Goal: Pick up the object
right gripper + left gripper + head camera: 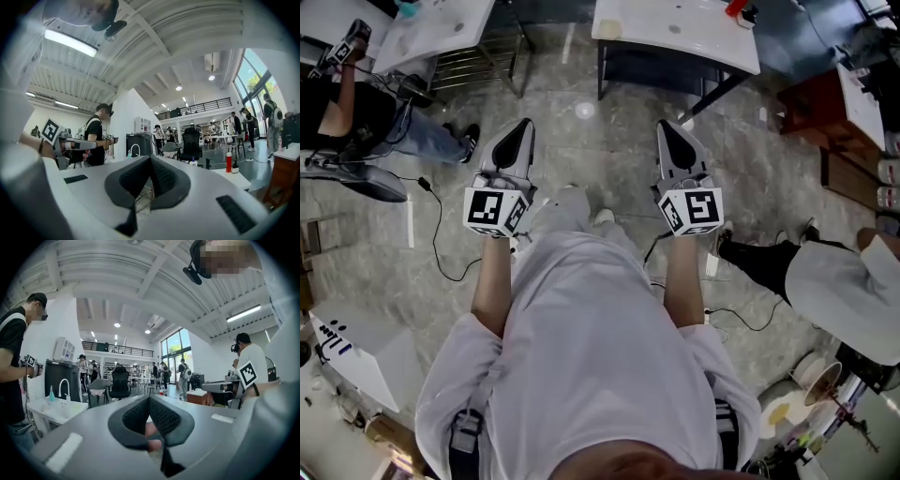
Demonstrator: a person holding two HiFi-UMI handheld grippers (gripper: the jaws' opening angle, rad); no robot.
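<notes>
The object to be picked up cannot be singled out in any view; nothing lies between either pair of jaws, and nothing within reach looks like a target; the likeliest candidates sit on the white table (675, 42) ahead, where a red item (736, 8) shows at the far edge, and the right gripper view shows a red bottle (228, 162) on a white tabletop, though whether these are one thing is unclear. The left gripper (523, 127) and the right gripper (666, 128) are held side by side at waist height over the stone floor (581, 159), pointing forward; both have their jaws pressed together on nothing. The task looks unstarted. The main risk is choosing the wrong thing, since the task names none; a reach with shut jaws would knock or push the object instead of straddling it, so they need opening first. A cable (441, 234) trails across the floor at the left and other people (834, 291) sit close by; a step forward could snag the cable or bump someone.
</notes>
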